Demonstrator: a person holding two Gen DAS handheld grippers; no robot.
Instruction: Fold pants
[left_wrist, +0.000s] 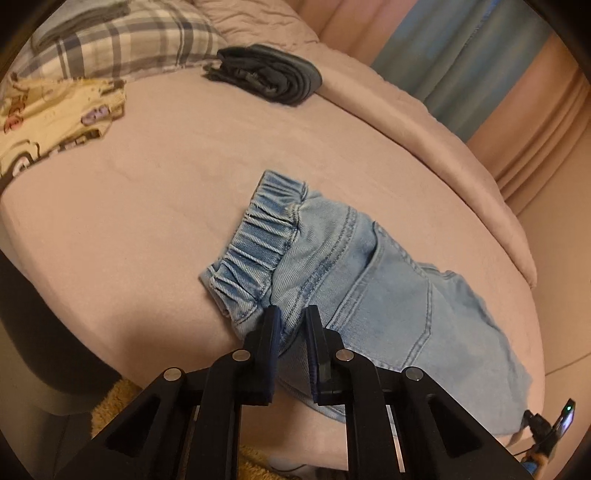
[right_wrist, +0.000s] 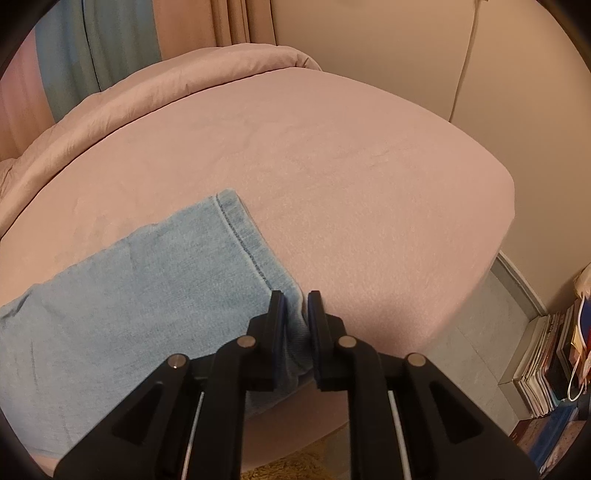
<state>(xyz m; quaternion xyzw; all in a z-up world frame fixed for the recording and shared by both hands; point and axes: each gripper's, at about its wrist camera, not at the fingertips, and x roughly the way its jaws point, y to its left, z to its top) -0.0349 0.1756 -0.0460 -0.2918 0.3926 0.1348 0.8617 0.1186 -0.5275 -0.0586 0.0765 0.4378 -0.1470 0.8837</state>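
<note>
Light blue denim pants (left_wrist: 373, 288) lie on a pink bed (left_wrist: 166, 206). In the left wrist view the elastic waistband (left_wrist: 255, 247) points to the upper left. My left gripper (left_wrist: 293, 325) is nearly closed around the near edge of the pants just below the waistband. In the right wrist view the leg end (right_wrist: 155, 280) lies flat, its stitched hem (right_wrist: 243, 240) running diagonally. My right gripper (right_wrist: 295, 310) is nearly closed around the near corner of that hem. Denim sits between the jaws of both grippers.
A folded dark garment (left_wrist: 266, 74) lies at the far side of the bed. A yellow printed cloth (left_wrist: 51, 118) and a plaid pillow (left_wrist: 122, 40) are at the far left. A rolled pink duvet (right_wrist: 122, 96) lines the far edge. Stacked books (right_wrist: 550, 369) stand on the floor at right.
</note>
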